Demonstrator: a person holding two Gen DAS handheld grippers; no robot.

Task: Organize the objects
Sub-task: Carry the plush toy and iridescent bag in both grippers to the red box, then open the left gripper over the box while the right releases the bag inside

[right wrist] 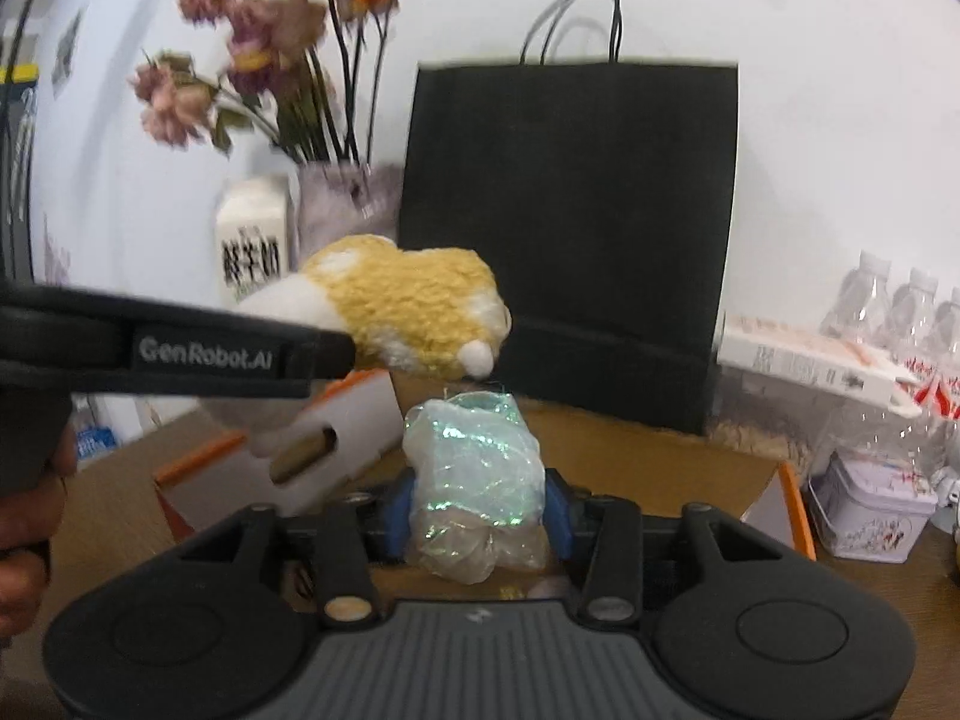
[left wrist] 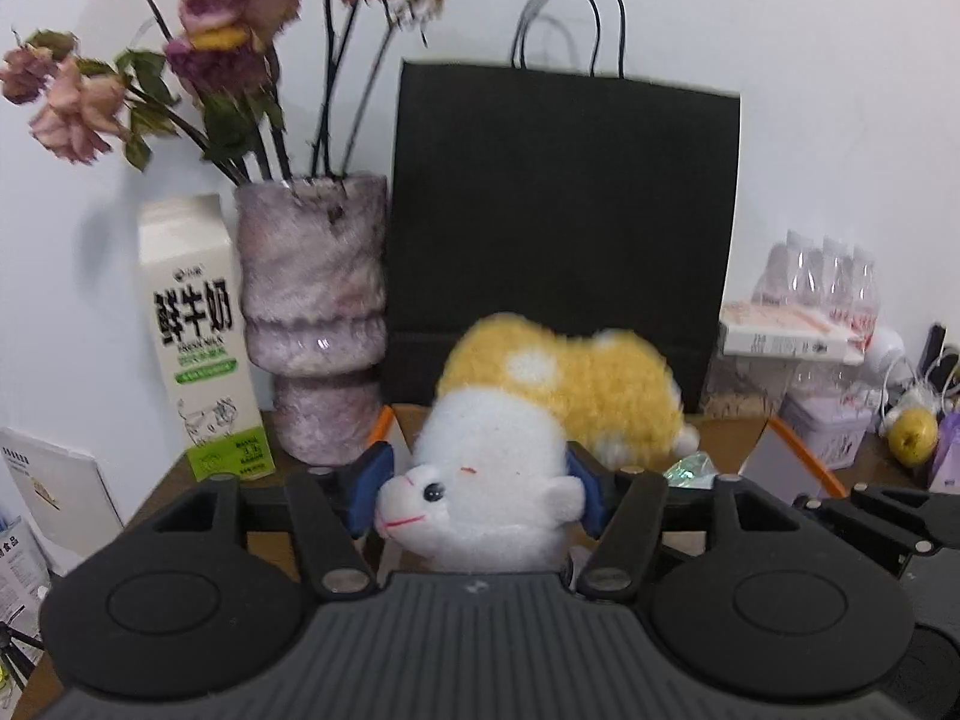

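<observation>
A yellow and white plush toy (left wrist: 540, 396) lies sideways between the blue pads of my left gripper (left wrist: 480, 489), which is shut on its white head. In the right wrist view the toy (right wrist: 408, 306) hangs above an open cardboard box (right wrist: 660, 450) with orange-edged white flaps, and one of the left gripper's fingers (right wrist: 240, 354) crosses the frame. My right gripper (right wrist: 480, 516) is shut on a crumpled, shiny plastic-wrapped bundle (right wrist: 474, 462), whose sides touch both pads, over the same box. The bundle (left wrist: 690, 468) peeks out at the toy's right.
A tall black paper bag (left wrist: 558, 228) stands behind the box. Left of it are a fuzzy vase of dried flowers (left wrist: 312, 312) and a milk carton (left wrist: 198, 336). At right sit a book (left wrist: 780, 330), water bottles (left wrist: 822, 276), a tin (left wrist: 828, 426) and a yellow-green fruit (left wrist: 912, 435).
</observation>
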